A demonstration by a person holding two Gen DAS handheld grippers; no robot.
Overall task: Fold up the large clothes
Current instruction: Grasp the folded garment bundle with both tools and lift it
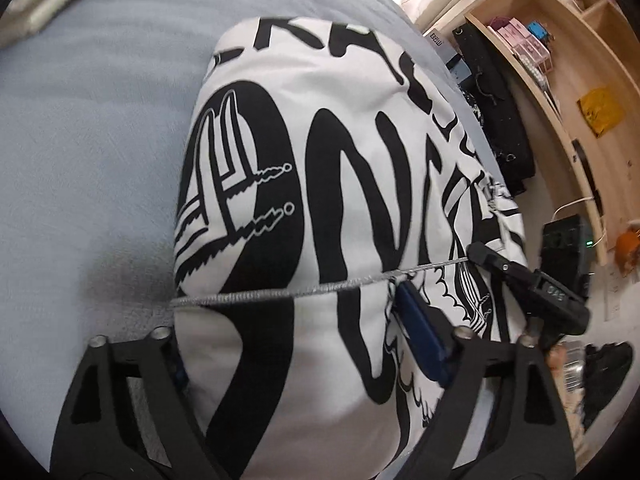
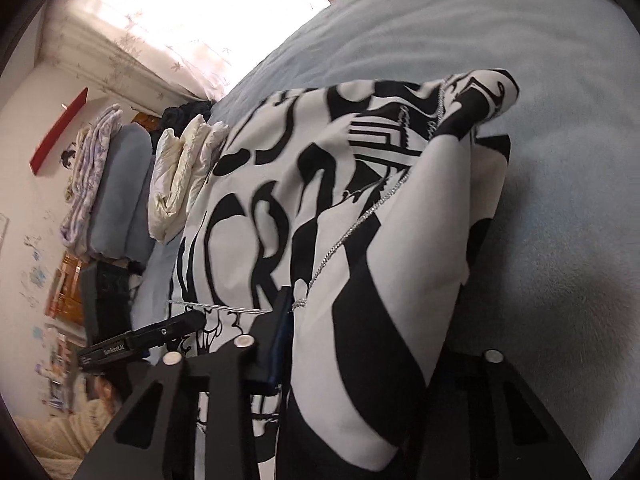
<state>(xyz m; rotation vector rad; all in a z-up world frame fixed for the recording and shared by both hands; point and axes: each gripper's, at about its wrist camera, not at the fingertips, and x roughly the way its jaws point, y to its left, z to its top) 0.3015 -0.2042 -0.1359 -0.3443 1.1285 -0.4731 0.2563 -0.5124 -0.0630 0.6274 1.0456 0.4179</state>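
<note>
A large white garment printed with bold black lettering (image 1: 320, 168) lies folded on a pale blue bed cover (image 1: 92, 128), a thin silver chain (image 1: 280, 294) running across it. The left tongs (image 1: 296, 344) stand wide apart astride the garment's near edge, their blue-padded fingers (image 1: 420, 336) resting against the cloth without pinching it. In the right wrist view, the right tongs (image 2: 360, 344) have a raised fold of the same garment (image 2: 360, 240) bunched between them, though whether they clamp it I cannot tell. Folded bedding (image 2: 120, 184) is stacked at the bed's far end.
</note>
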